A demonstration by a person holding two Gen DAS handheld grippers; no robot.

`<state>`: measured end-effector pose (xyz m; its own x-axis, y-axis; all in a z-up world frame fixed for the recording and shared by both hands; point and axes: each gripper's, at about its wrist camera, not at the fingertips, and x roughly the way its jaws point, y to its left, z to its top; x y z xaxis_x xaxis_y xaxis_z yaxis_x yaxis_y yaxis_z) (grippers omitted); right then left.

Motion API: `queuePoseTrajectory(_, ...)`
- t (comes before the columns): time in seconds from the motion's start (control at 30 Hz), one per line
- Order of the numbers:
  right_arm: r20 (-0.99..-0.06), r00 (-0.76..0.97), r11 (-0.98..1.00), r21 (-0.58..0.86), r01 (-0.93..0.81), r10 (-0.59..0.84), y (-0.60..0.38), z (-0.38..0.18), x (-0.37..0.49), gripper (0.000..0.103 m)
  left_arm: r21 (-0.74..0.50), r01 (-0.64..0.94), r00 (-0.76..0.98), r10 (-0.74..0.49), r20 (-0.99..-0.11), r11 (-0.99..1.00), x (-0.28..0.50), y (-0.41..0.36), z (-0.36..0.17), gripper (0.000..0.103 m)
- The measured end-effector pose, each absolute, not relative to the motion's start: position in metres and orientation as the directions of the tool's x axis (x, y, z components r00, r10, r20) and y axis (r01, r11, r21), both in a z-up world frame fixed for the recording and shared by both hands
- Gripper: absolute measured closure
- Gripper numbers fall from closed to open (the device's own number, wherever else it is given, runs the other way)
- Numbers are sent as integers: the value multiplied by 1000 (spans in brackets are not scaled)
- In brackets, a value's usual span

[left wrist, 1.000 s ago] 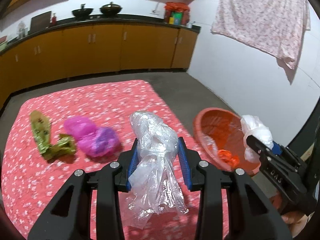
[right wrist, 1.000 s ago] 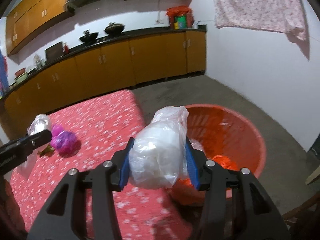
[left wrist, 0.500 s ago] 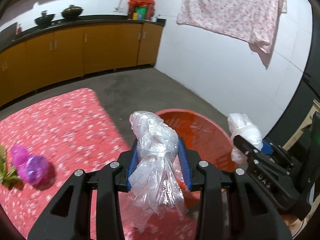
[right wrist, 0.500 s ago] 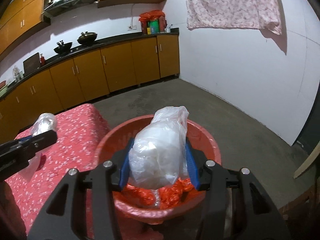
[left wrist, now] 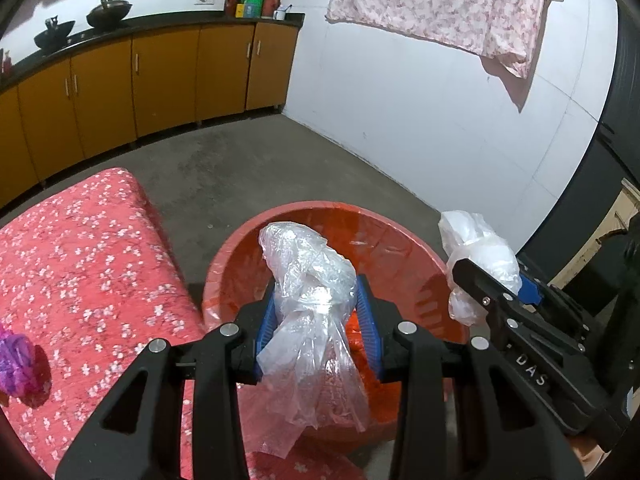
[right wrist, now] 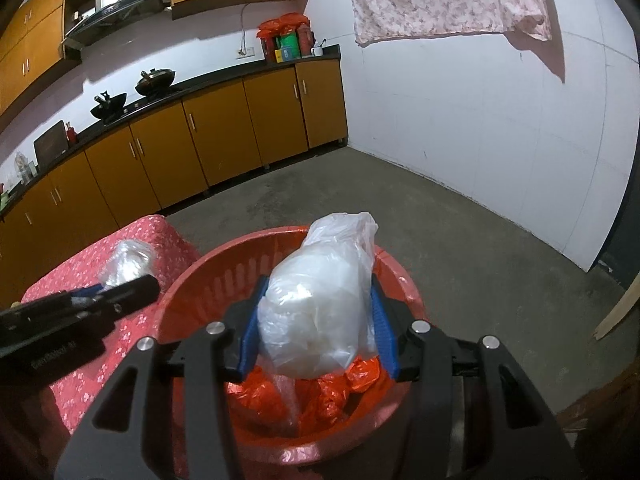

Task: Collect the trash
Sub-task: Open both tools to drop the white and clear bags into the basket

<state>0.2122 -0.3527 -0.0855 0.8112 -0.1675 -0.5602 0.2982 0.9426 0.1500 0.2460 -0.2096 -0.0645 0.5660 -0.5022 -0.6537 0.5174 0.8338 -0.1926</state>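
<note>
Left hand-held gripper (left wrist: 316, 330) | clamps clear bag (left wrist: 312, 296) | over red basket (left wrist: 416, 248)

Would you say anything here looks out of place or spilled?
Little stands out: both bags are held over the red basket, nothing spilled. Only a purple wad lies on the flowered cloth, not yet collected.

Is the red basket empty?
No, the red basket already has crumpled orange plastic lying in its bottom, seen in the right wrist view.
</note>
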Motion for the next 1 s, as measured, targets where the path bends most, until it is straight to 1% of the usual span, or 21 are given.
queuePoseTrajectory(0.13,-552,818,942,161,293,-161,-355,-84,217,56,-195,521,559,-505,-657,831,248,-217,-66,65)
queuePoseTrajectory(0.2,-539,827,942,170,290,-157,-358,-80,219,54,-198,519,558,-505,-658,831,249,-217,-67,62)
queuePoseTrajectory(0.23,-532,833,942,177,285,-152,-359,-79,220,52,-201,516,557,-505,-660,832,250,-216,-67,56)
queuePoseTrajectory(0.27,-527,837,942,185,280,-146,-360,-78,220,51,-201,513,558,-502,-661,835,250,-216,-68,48)
queuePoseTrajectory(0.33,-520,843,939,202,277,-137,-365,-76,221,44,-207,503,561,-500,-659,839,252,-213,-69,39)
queuePoseTrajectory(0.4,-517,846,934,225,279,-128,-370,-73,223,40,-220,488,561,-497,-662,845,254,-207,-71,34)
queuePoseTrajectory(0.47,-510,848,926,232,297,-144,-372,-72,221,33,-227,469,566,-488,-665,853,256,-200,-72,26)
queuePoseTrajectory(0.5,-503,849,922,227,312,-163,-372,-71,219,24,-228,458,571,-481,-665,859,256,-196,-72,23)
queuePoseTrajectory(0.53,-491,850,918,218,332,-191,-372,-70,216,13,-226,450,577,-475,-664,864,257,-192,-71,19)
queuePoseTrajectory(0.6,-441,850,902,170,396,-289,-369,-67,206,4,-202,423,610,-442,-657,884,254,-183,-70,11)
queuePoseTrajectory(0.67,-419,834,895,96,435,-360,-361,-65,203,4,-175,410,640,-418,-644,895,250,-174,-67,8)
queuePoseTrajectory(0.8,-410,787,877,-74,475,-461,-346,-64,208,4,-131,378,686,-372,-626,917,241,-157,-64,3)
queuePoseTrajectory(0.87,-399,790,880,-121,459,-466,-336,-65,208,4,-113,356,704,-346,-620,928,237,-146,-63,2)
queuePoseTrajectory(1.0,-398,817,908,-144,394,-417,-318,-63,208,4,-82,304,731,-288,-618,949,230,-120,-63,2)
